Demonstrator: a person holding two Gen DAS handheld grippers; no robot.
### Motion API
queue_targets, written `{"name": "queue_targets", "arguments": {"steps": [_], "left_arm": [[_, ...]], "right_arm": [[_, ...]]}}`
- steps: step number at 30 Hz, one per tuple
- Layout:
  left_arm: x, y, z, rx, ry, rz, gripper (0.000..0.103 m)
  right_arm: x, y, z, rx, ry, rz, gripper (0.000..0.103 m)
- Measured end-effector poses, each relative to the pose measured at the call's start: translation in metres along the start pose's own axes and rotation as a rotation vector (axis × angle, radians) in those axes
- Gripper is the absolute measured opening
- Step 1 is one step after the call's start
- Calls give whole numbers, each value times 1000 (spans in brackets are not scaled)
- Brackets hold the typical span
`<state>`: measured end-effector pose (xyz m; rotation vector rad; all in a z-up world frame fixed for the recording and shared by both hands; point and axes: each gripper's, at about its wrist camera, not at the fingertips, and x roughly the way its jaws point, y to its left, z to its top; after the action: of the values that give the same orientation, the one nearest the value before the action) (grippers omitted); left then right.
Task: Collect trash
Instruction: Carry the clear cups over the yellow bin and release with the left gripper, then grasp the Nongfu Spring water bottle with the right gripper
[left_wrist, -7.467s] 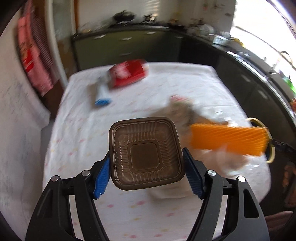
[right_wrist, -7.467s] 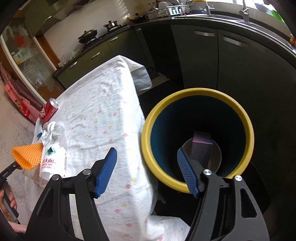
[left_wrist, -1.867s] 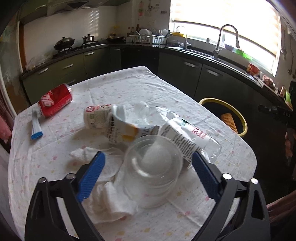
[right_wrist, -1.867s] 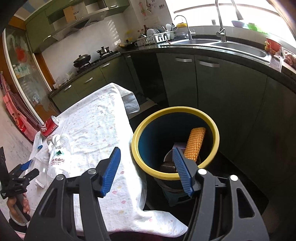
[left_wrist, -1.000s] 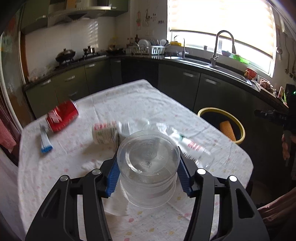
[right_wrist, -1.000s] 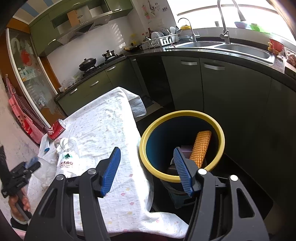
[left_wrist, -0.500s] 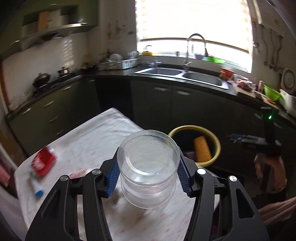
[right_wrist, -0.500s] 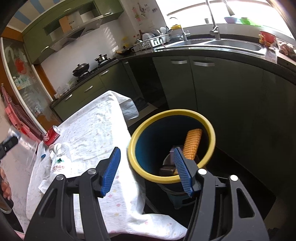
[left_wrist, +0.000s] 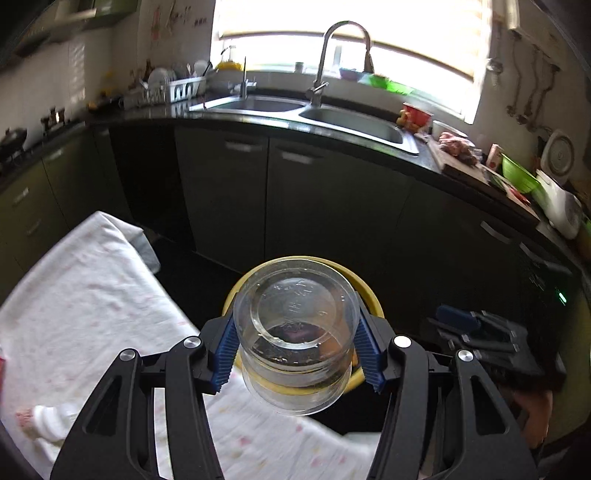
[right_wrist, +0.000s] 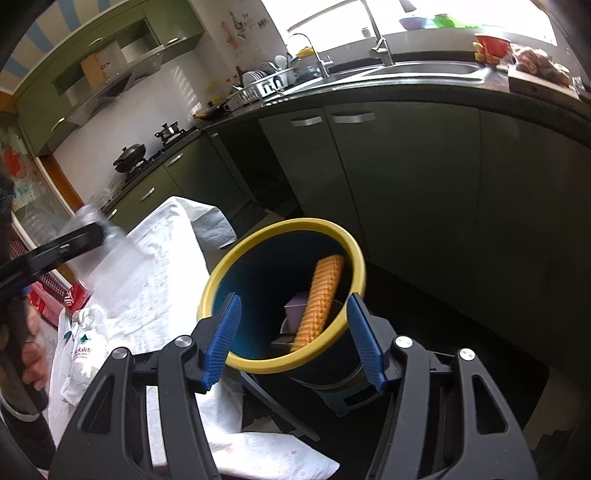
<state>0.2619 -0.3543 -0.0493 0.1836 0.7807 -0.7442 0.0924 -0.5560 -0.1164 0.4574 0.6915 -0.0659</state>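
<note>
My left gripper (left_wrist: 295, 354) is shut on a clear plastic cup (left_wrist: 295, 332) and holds it in the air in front of the yellow-rimmed bin (left_wrist: 364, 290), which the cup largely hides. In the right wrist view the bin (right_wrist: 325, 227) stands on the floor beside the table and holds an orange ridged piece (right_wrist: 321, 299), a purple box (right_wrist: 295, 308) and dark items. My right gripper (right_wrist: 293, 341) is open and empty above the bin's near rim. The left gripper (right_wrist: 62, 243) with the cup shows blurred at the left there.
The table with a white cloth (right_wrist: 155, 280) still carries a water bottle (right_wrist: 86, 347), a red can (right_wrist: 75, 297) and crumpled tissue (left_wrist: 48, 421). Dark green cabinets (left_wrist: 314, 206) and a sink counter (left_wrist: 351, 122) lie behind the bin.
My left gripper closed on the clear cup, lifted it off the table and swung right toward the bin. My right gripper stayed open near the bin.
</note>
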Motion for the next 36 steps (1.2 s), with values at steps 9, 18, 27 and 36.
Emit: {"name": "queue_targets", "arguments": {"steps": [9,18,27,36], "left_arm": [[96,-4,4,-58,88,71,64],[35,10,-4,-131,4,94,82],[-117,35,-45,-129,-143,231,98],[-231,109,-132,-293,-165,427,98]], "right_arm": [[9,-15,-1,35,15,12,62],[4,-11,-2,21,13,13,63],[9,33,-7,-72,50,52,66],[32,153,-7,-315,244,313,75]]}}
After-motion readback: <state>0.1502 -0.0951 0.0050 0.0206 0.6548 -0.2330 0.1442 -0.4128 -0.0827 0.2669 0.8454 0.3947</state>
